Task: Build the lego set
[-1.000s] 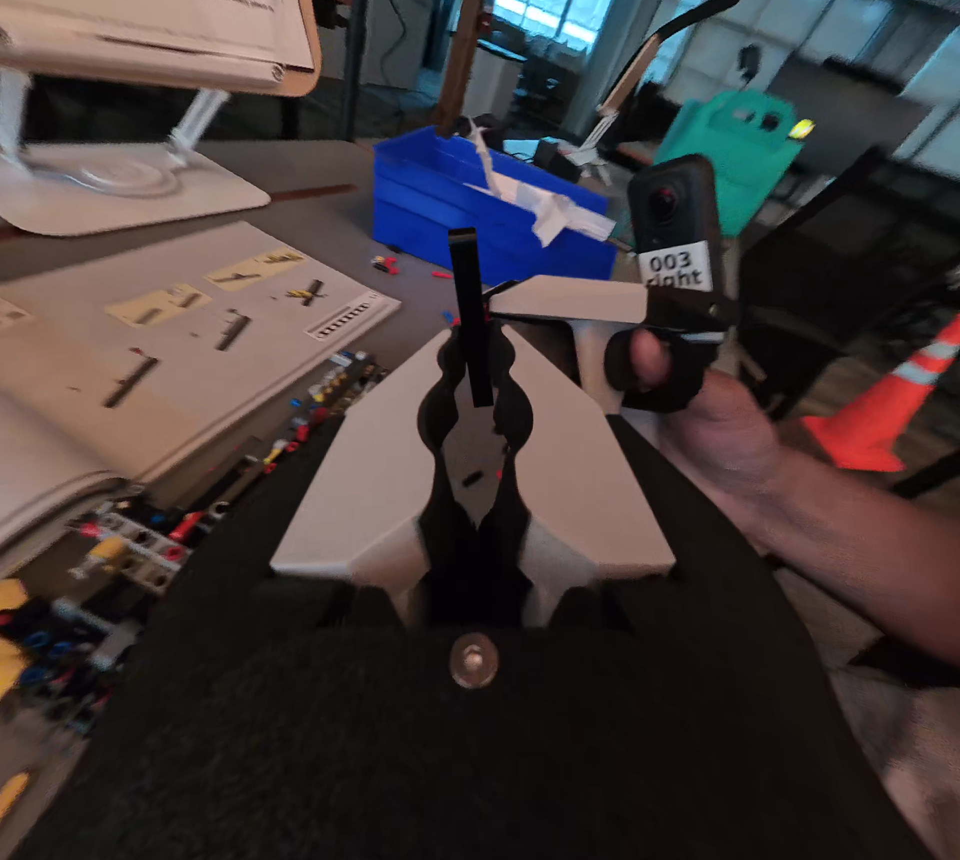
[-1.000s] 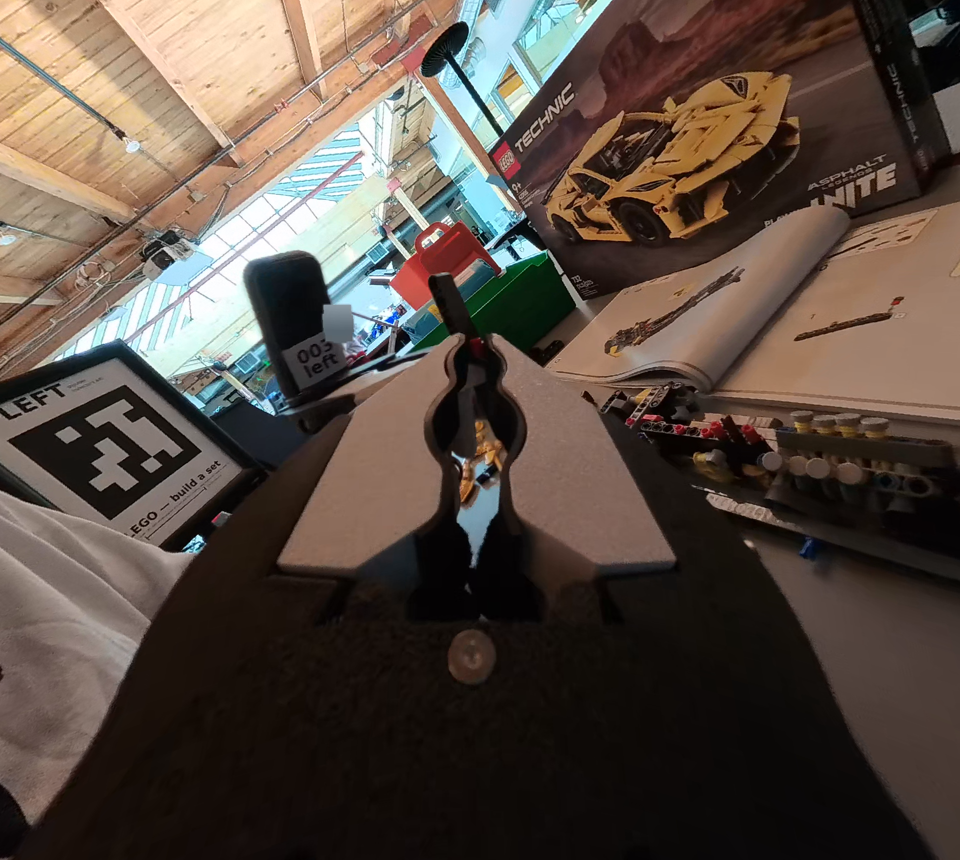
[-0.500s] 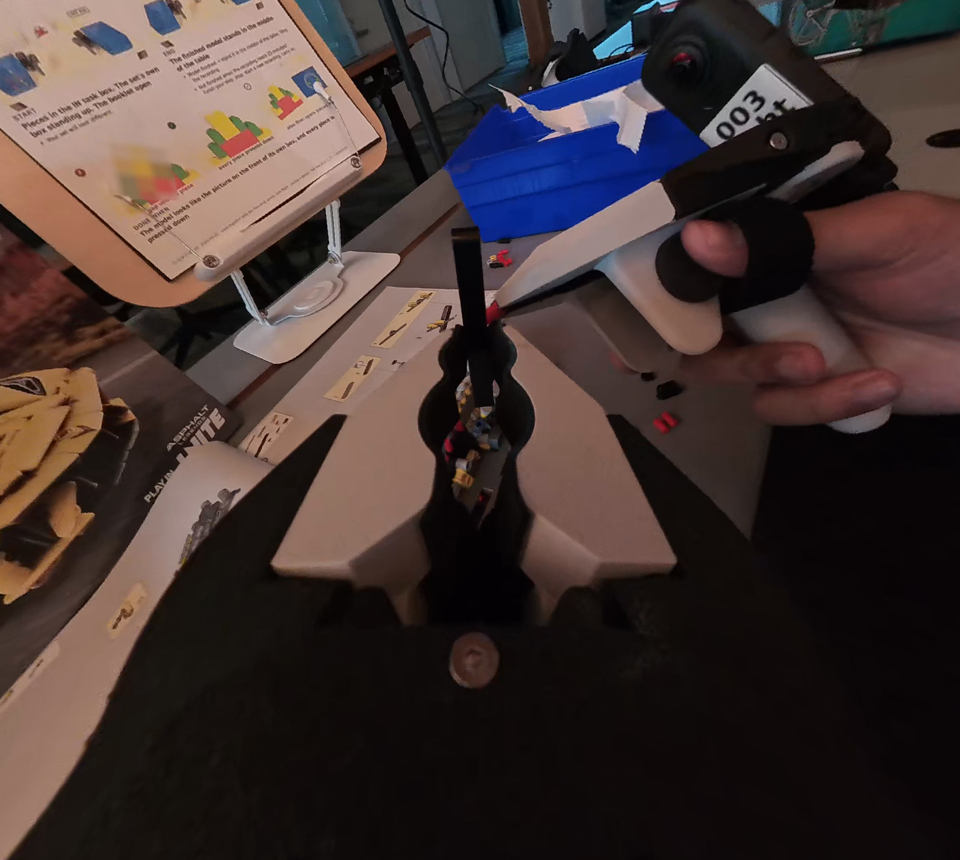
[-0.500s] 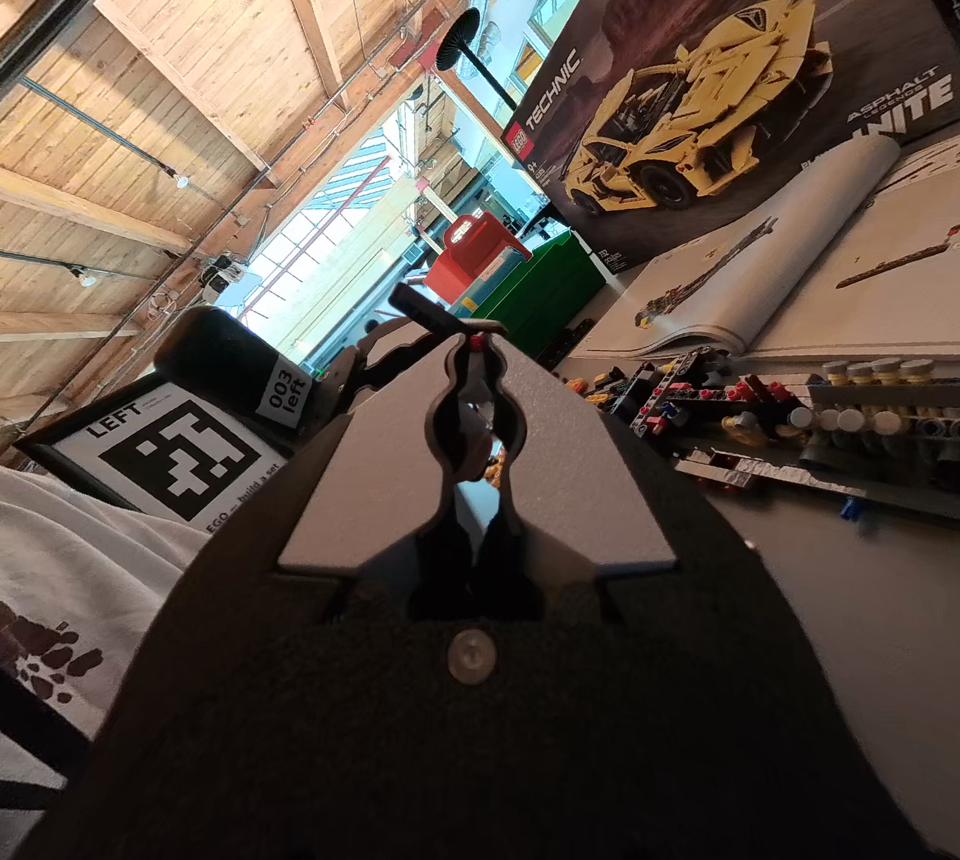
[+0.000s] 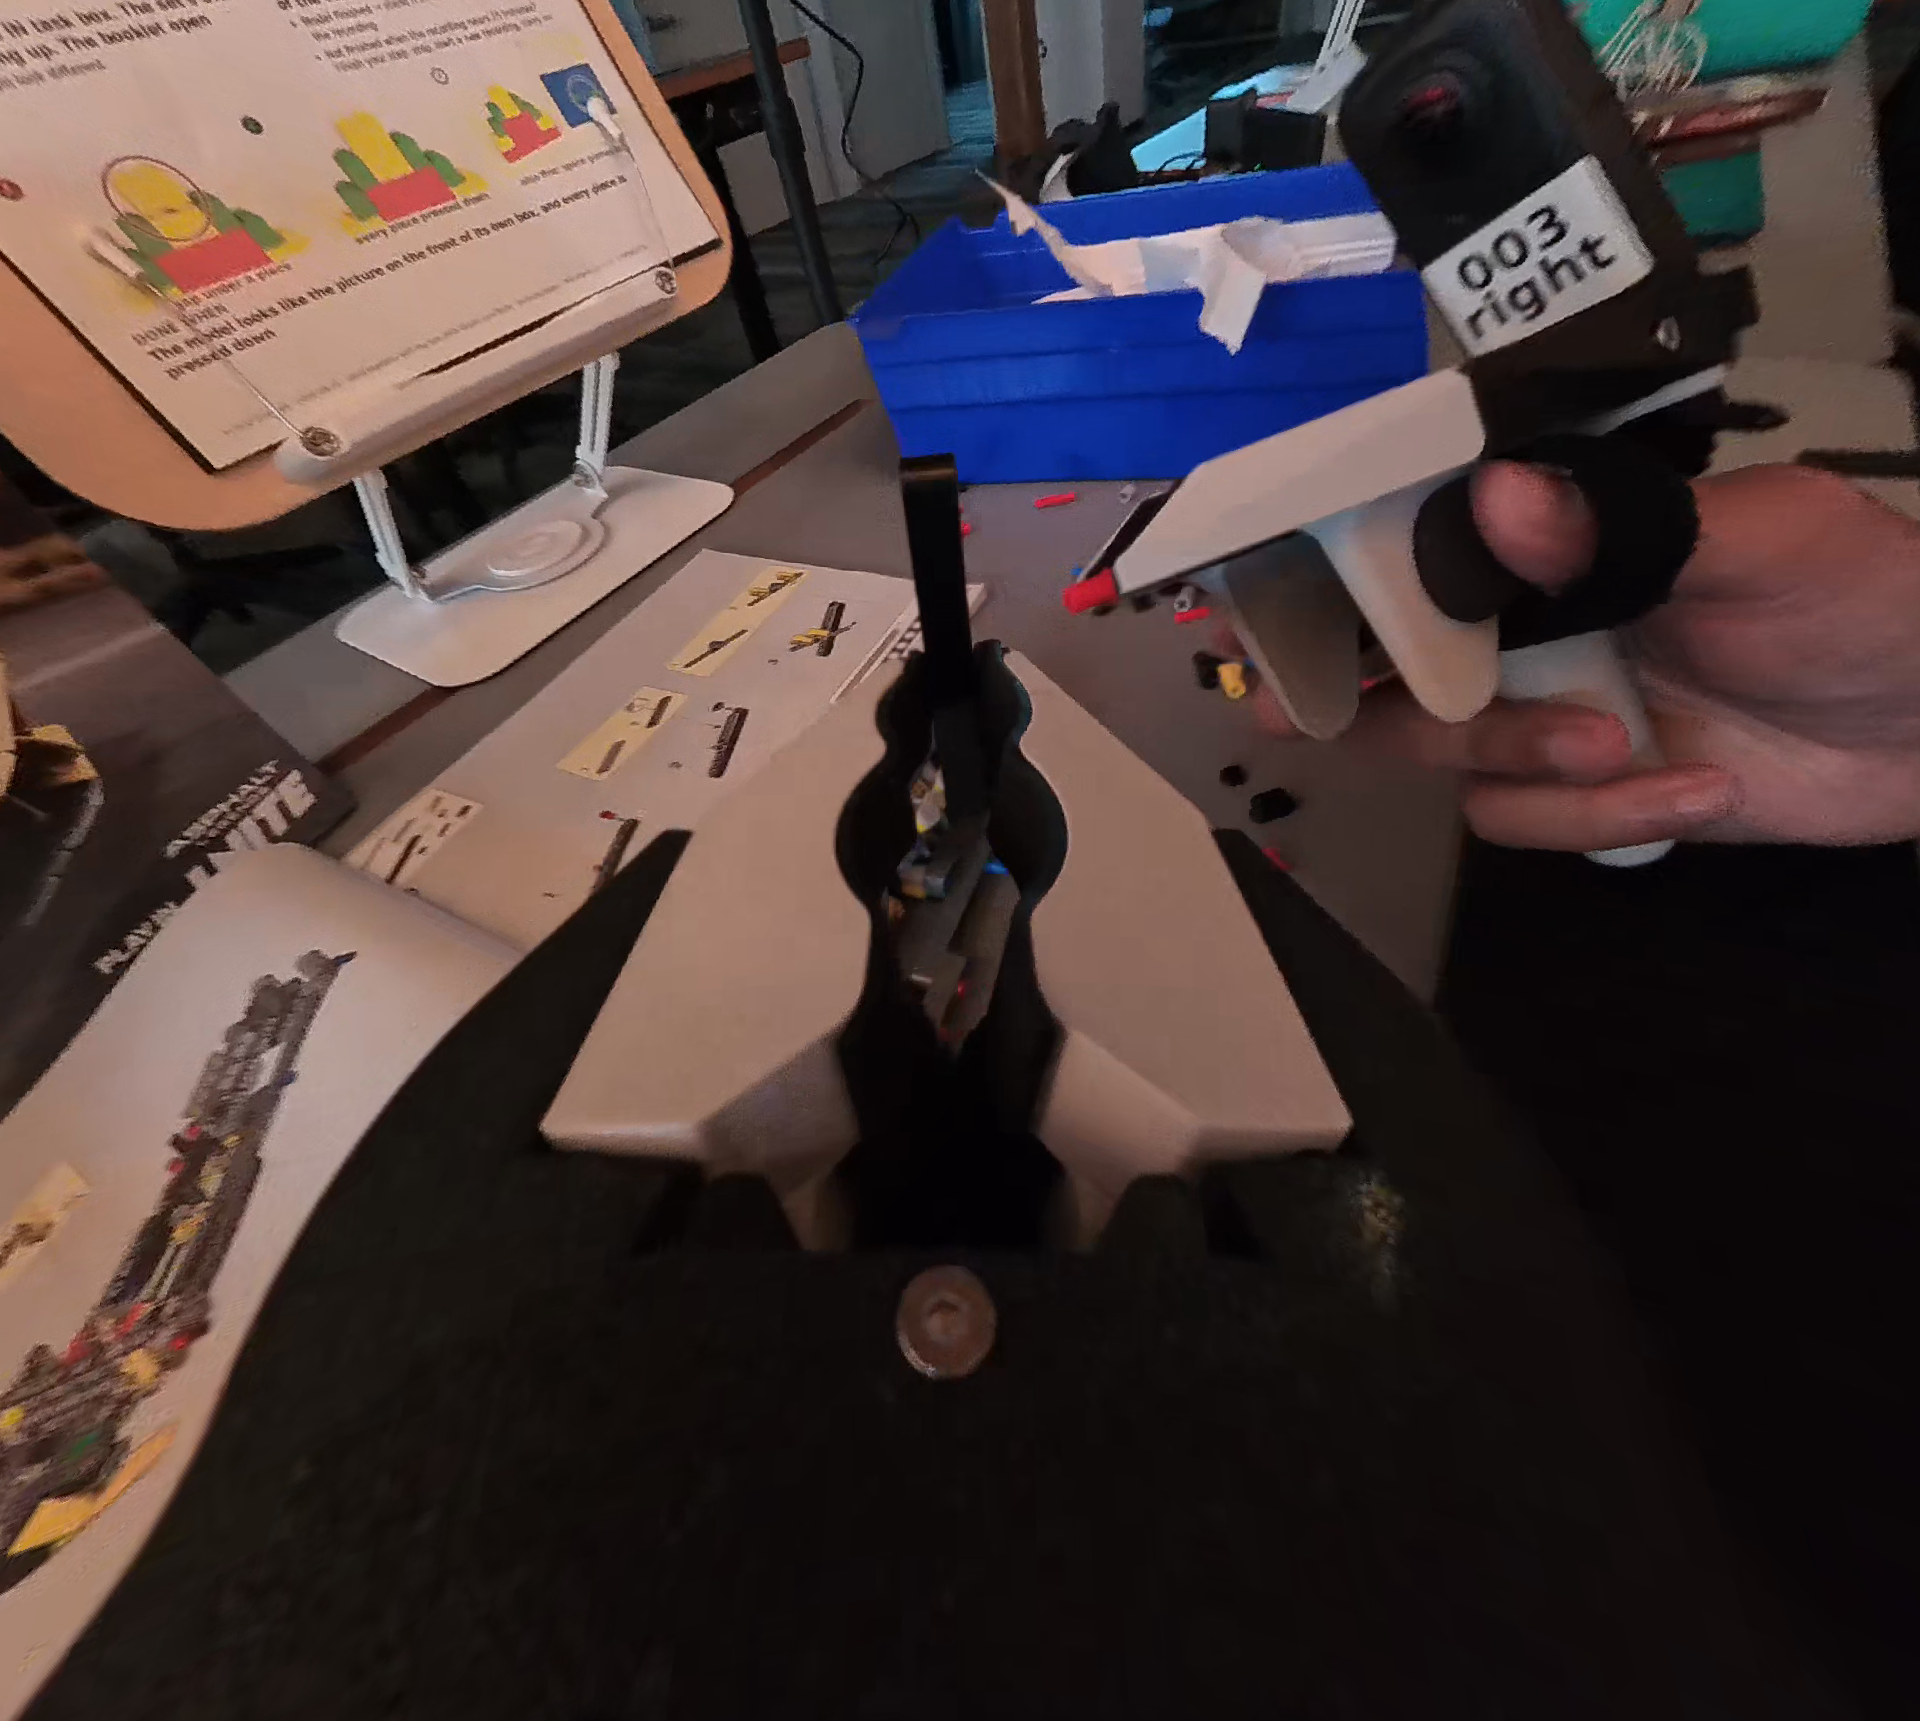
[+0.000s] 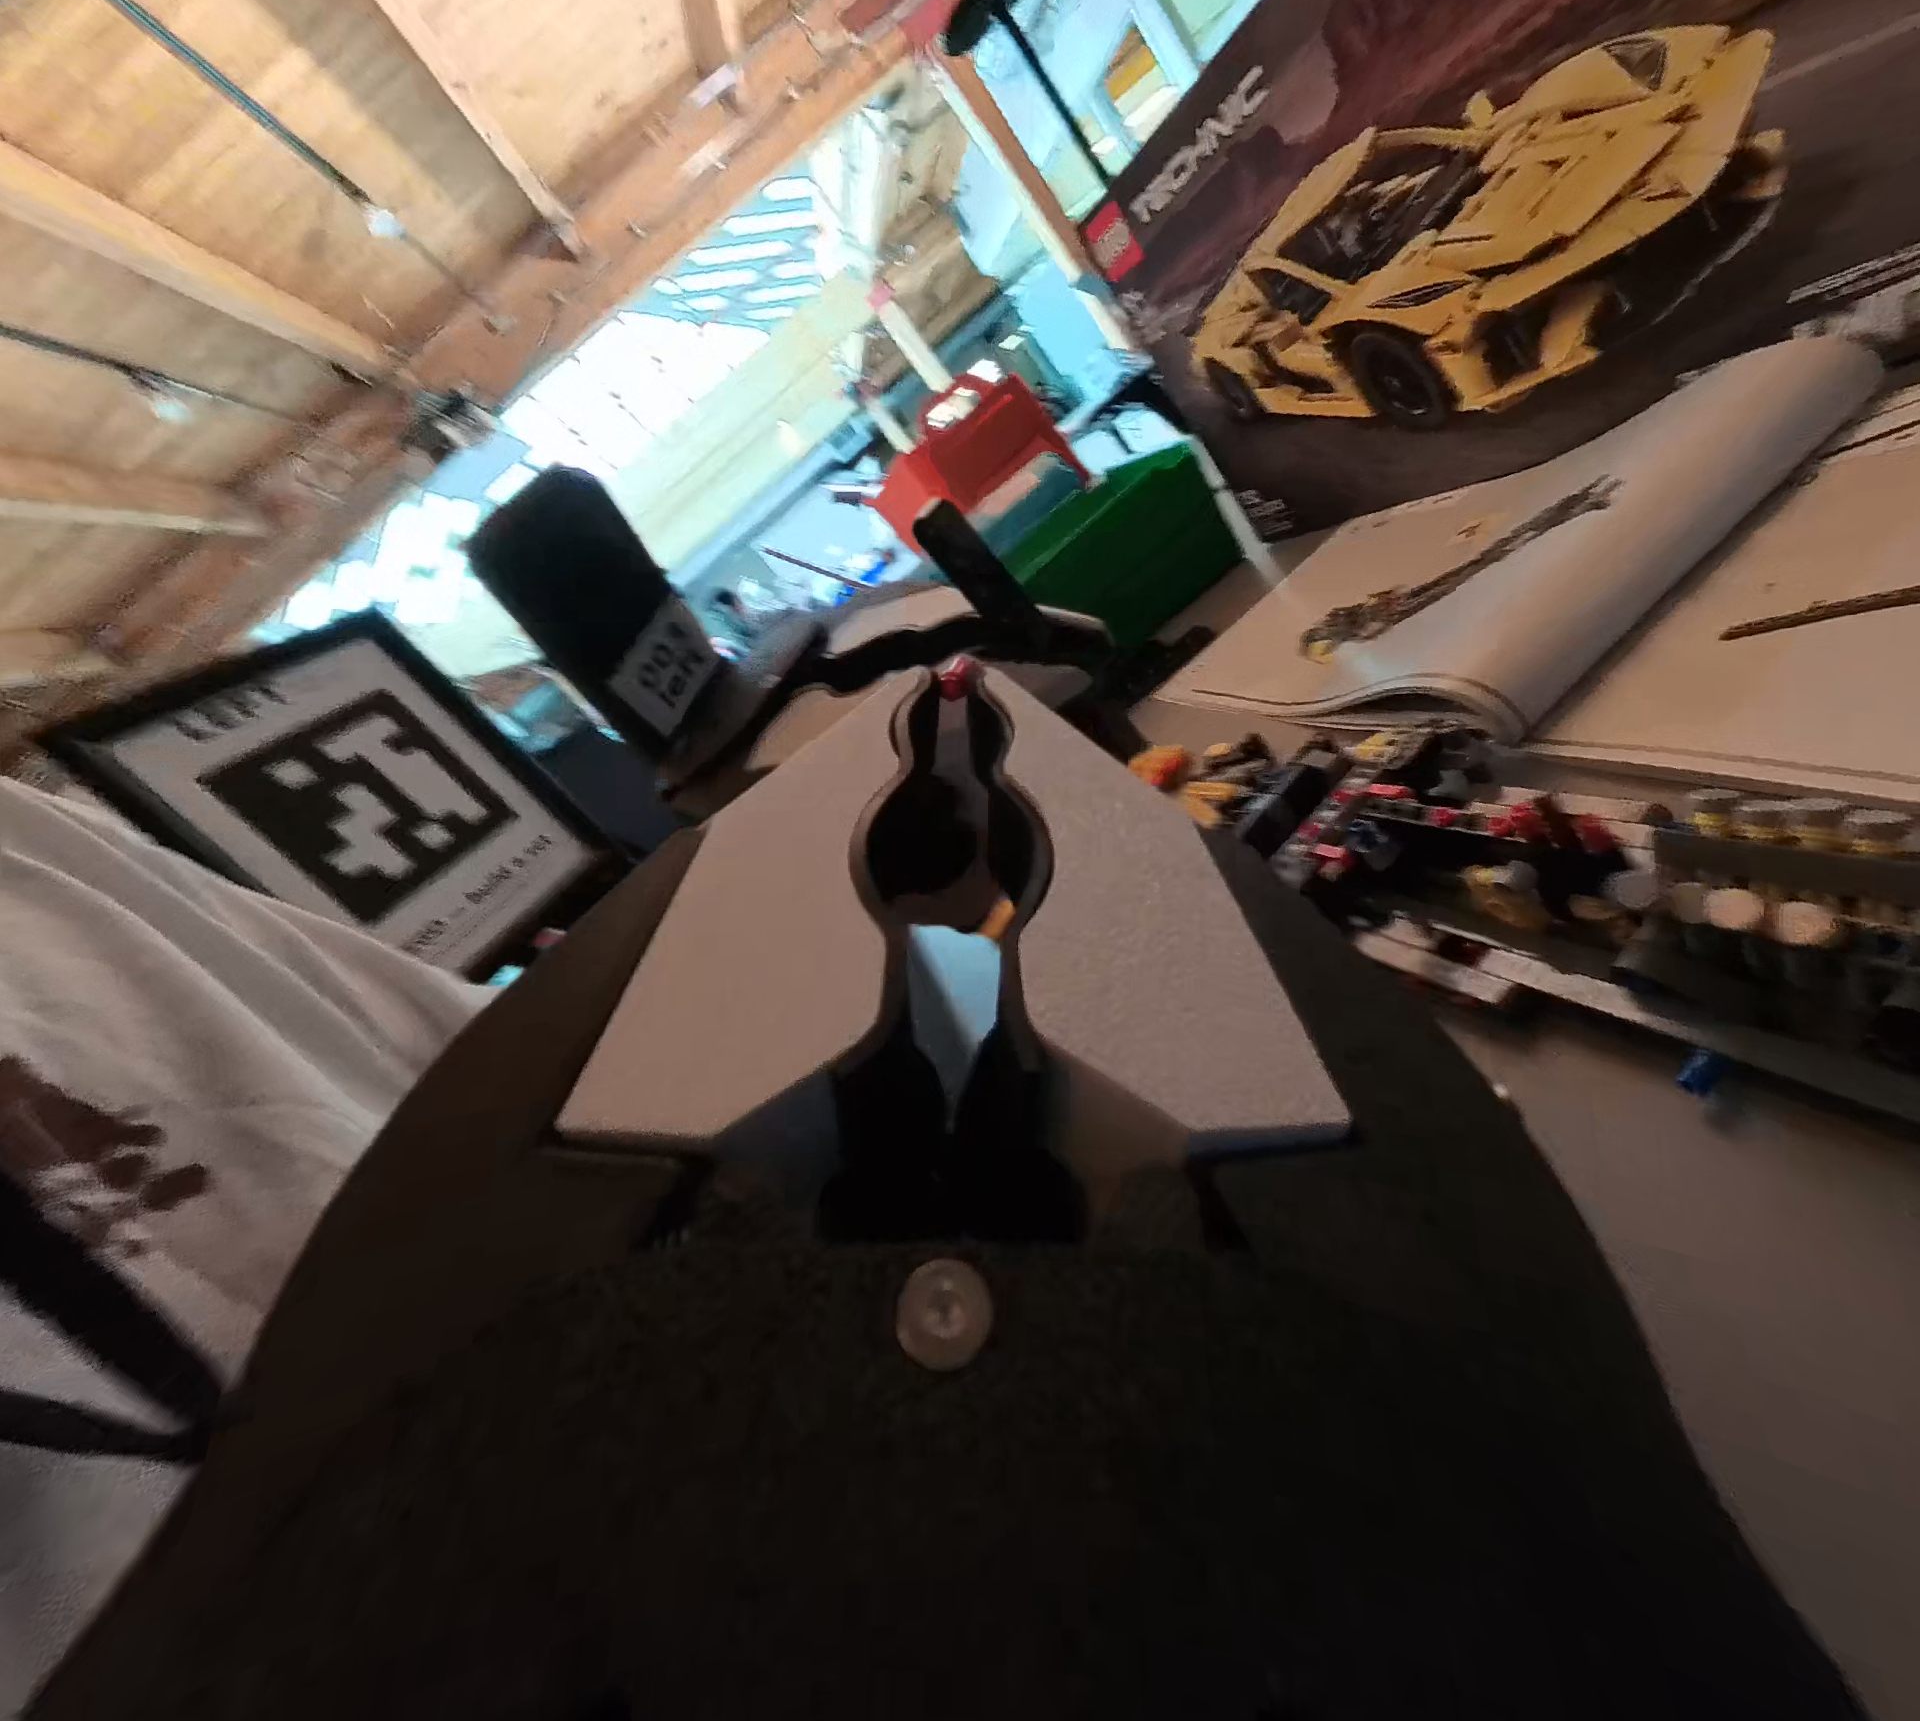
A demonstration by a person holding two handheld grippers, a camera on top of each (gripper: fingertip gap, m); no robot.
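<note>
Grey table (image 5: 1340, 850), booklet (image 5: 644, 736) as reference: loose parts beside it. Left gripper (image 5: 951, 684) clamps black beam (image 5: 933, 559); right gripper (image 6: 956, 684) pinches red pin (image 6: 956, 682). Assembly barely begun.

The right hand-held gripper (image 6: 954, 684) pinches a small red pin (image 6: 956, 682) at its tips, just beside a black beam (image 6: 971, 570) held by the left hand-held gripper (image 6: 997, 632).

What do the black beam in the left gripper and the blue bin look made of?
Black beam: apparently hard plastic, smooth with a dull sheen, straight crisp edges. Blue bin: likely moulded plastic, even saturated colour, ridged wall, slightly glossy. Left gripper is clamped on the beam.
</note>
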